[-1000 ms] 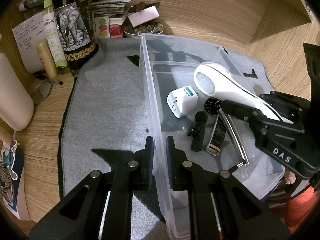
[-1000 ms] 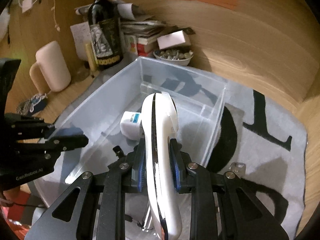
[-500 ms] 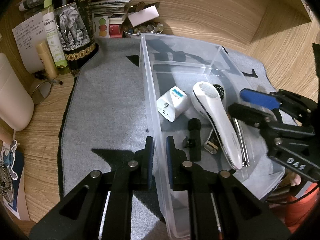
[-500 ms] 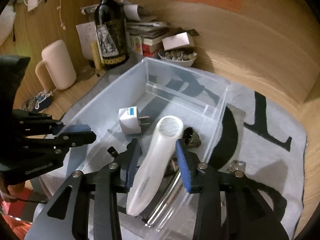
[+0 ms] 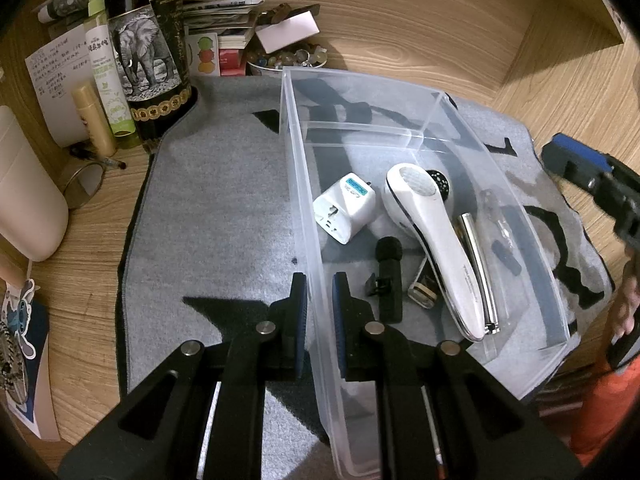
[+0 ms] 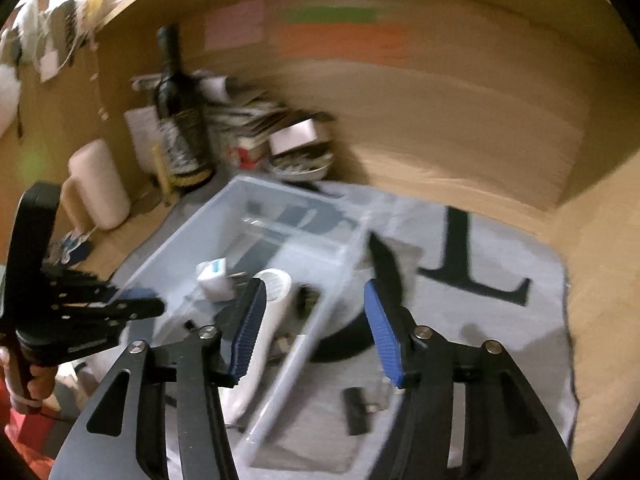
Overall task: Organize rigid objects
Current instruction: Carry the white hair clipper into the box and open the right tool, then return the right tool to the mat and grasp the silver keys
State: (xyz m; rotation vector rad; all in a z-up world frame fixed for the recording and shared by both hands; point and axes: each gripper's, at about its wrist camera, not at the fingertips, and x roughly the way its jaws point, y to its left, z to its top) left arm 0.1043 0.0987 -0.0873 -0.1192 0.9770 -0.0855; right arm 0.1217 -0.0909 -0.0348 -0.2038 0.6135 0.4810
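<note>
A clear plastic bin (image 5: 304,200) stands on a grey mat (image 5: 216,208). My left gripper (image 5: 319,308) is shut on the bin's near left wall. Inside lie a white handheld device (image 5: 436,240), a white travel adapter (image 5: 346,213), a small black microphone (image 5: 389,280) and a chrome bar (image 5: 478,268). My right gripper (image 6: 314,320) is open and empty, raised above the bin's right wall (image 6: 304,356); it also shows at the right edge of the left wrist view (image 5: 592,184). A small black object (image 6: 355,410) lies on the mat outside the bin.
A dark wine bottle (image 5: 148,52), a green spray bottle (image 5: 108,76), a cream bottle (image 5: 28,204), stacked papers and a bowl of beads (image 5: 284,58) crowd the back left corner. Wooden walls close the back and right.
My right gripper let go of the white handheld device, which now lies in the bin, then opened wide and drew back up and to the right. My left gripper has not moved.
</note>
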